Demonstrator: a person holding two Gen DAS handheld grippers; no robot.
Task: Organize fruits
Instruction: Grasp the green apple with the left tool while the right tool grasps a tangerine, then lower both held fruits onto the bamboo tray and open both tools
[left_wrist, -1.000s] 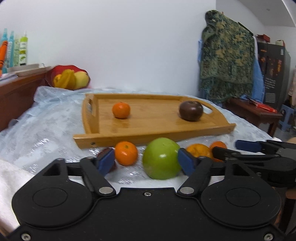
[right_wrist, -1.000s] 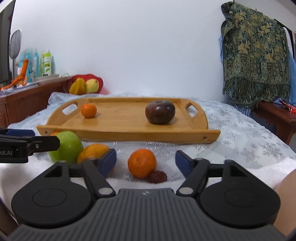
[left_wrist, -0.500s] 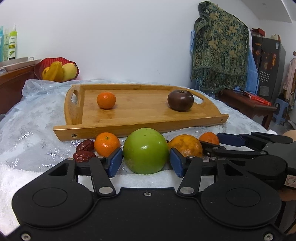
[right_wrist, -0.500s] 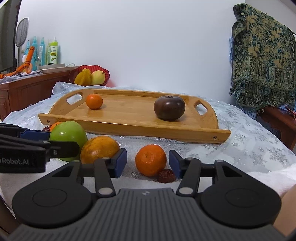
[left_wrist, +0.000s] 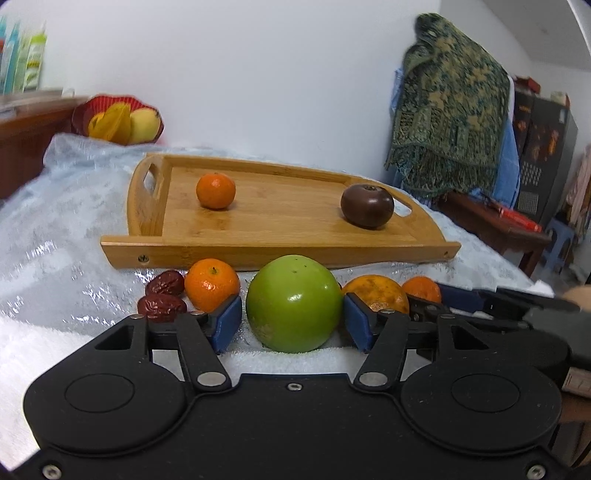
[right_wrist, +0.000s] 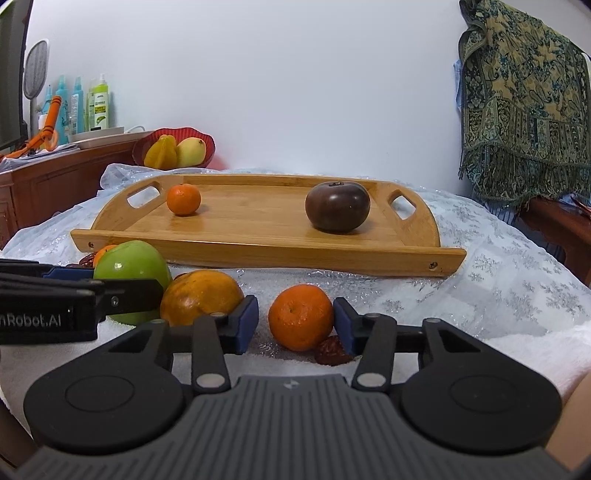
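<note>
My left gripper is held low and level, its blue pads either side of the green apple with slim gaps, not gripping. My right gripper sits level beside it, open around a mandarin. Both fruits rest on the cloth before the tray.

Black left gripper and right gripper, blue pads, silver screws.
</note>
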